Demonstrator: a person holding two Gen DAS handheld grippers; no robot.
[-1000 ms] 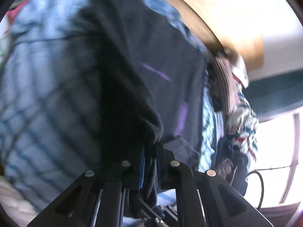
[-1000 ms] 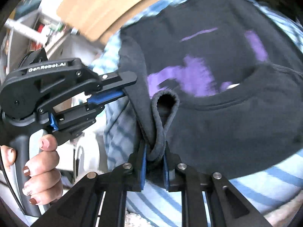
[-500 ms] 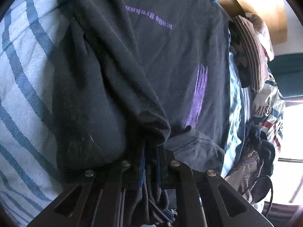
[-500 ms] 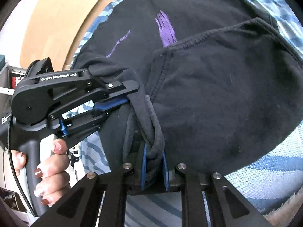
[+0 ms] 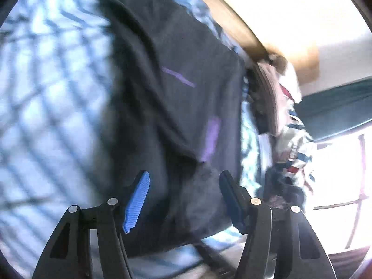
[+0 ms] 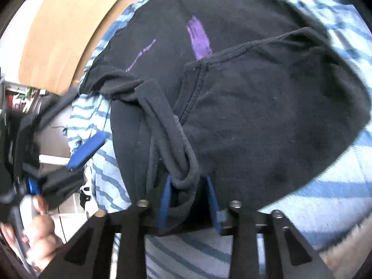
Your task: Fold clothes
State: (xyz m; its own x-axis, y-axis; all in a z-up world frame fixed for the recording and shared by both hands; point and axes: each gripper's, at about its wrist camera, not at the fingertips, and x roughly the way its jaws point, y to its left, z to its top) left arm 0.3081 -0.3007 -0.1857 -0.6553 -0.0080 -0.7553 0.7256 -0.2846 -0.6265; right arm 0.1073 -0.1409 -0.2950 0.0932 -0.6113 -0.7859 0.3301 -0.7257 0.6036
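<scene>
While the black t-shirt (image 6: 267, 107) lies spread on the blue-striped bedcover (image 6: 325, 197), with one part doubled back over its purple-printed body, the two tongs stand in unlike states. The left gripper (image 5: 183, 197) has its jaws set wide apart with nothing between the blue pads, and the dark cloth lies straight ahead of it and beneath it. The right gripper (image 6: 188, 200) has its jaws parted around a bunched roll of hem or sleeve; the blue pads flank that roll on both sides, but whether they press it or have let it go cannot be told from this view. In the right wrist view the shirt runs away from the tongs toward the wooden headboard (image 6: 69, 34), its long axis roughly along the line of the fingers, with the folded flap to the right and the bunched edge directly at the fingertips. A person's hand (image 6: 39, 232) holds the left tool's handle at the lower left of that view, off the shirt's left edge. The right gripper is therefore the nearer to the cloth, being right at the gathered edge, while the left hangs clear. A pile of other clothes (image 5: 286, 121) sits beyond the shirt's far side in the left wrist view. Any next grasp turns on that bunched edge.
</scene>
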